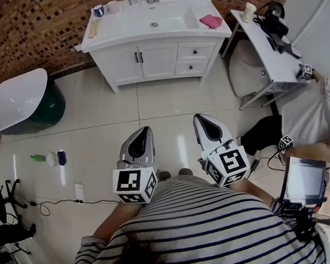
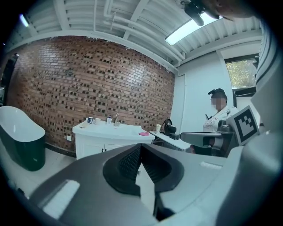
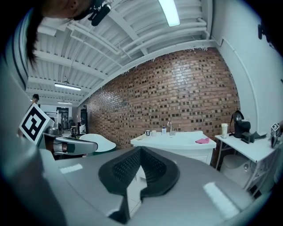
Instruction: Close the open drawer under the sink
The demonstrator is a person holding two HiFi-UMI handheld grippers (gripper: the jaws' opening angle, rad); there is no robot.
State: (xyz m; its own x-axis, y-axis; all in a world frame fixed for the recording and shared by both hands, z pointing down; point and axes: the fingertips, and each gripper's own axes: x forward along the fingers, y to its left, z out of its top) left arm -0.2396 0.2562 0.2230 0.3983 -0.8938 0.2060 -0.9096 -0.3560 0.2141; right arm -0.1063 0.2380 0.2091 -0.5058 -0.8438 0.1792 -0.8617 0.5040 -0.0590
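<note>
Striped shirt (image 1: 215, 231) lowest; just ahead, left claw (image 1: 144, 133) and right claw (image 1: 202, 121), both closed, empty. Far across floor (image 1: 97, 121), vanity (image 1: 122, 64) with sink (image 1: 154, 24); drawers (image 1: 195, 52) seemingly flush, too distant to confirm. For any gap: step close, push front squarely.

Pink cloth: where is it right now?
Head view, top right: the pink cloth lies on the right end of the white vanity top, just right of the basin, on the side nearest the white side table.

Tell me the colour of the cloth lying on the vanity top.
The cloth is pink, clearest in the head view.
</note>
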